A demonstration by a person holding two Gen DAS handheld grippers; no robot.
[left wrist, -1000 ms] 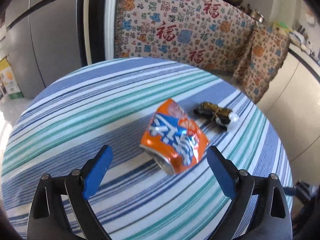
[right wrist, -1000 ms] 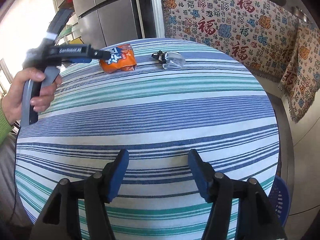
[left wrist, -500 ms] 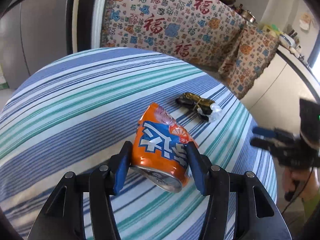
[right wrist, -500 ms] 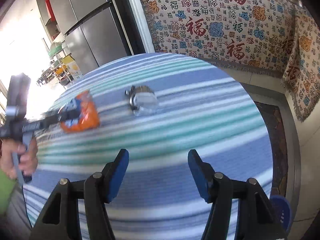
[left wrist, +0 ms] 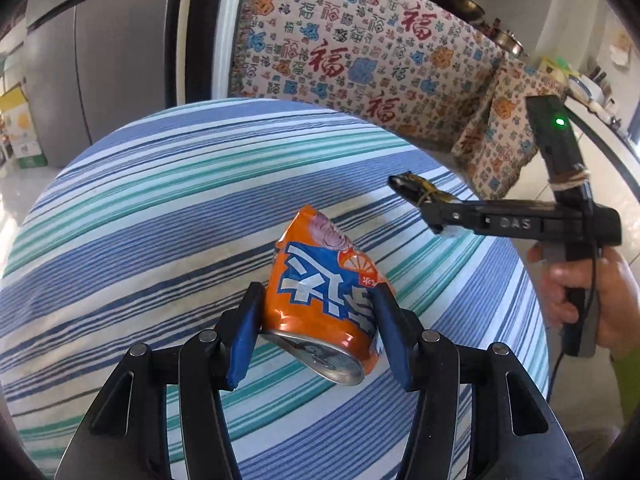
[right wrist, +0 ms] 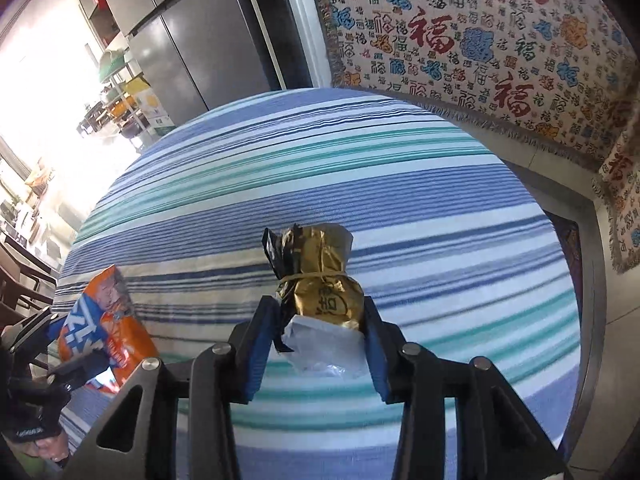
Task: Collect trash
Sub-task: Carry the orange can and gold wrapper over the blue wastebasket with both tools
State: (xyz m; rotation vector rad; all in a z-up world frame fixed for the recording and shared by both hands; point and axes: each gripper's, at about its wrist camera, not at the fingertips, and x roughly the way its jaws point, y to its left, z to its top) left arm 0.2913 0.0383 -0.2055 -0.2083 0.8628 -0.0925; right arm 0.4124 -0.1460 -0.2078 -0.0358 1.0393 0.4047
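A crushed orange drink can (left wrist: 324, 280) lies tilted on the striped tablecloth (left wrist: 160, 200), and my left gripper (left wrist: 316, 332) is shut on it, blue pads pressing its sides near the top end. The right wrist view shows that can (right wrist: 108, 320) and left gripper (right wrist: 76, 344) at lower left. A gold and black wrapper bundle tied with a band, with clear plastic (right wrist: 320, 288), sits between my right gripper's (right wrist: 318, 324) pads. Its jaws are closing and both pads touch the bundle. The left wrist view shows the right gripper (left wrist: 436, 216) over the wrapper (left wrist: 412, 190).
The round table's edge (right wrist: 560, 320) drops off to the right, toward the floor. Furniture draped in a patterned cloth (left wrist: 360, 60) stands behind the table, beside a steel fridge (right wrist: 208, 40). A person's hand (left wrist: 580, 280) holds the right gripper's handle.
My left gripper has shut on the orange can. The right gripper has travelled across the table to the wrapper bundle and narrowed its jaws around it.
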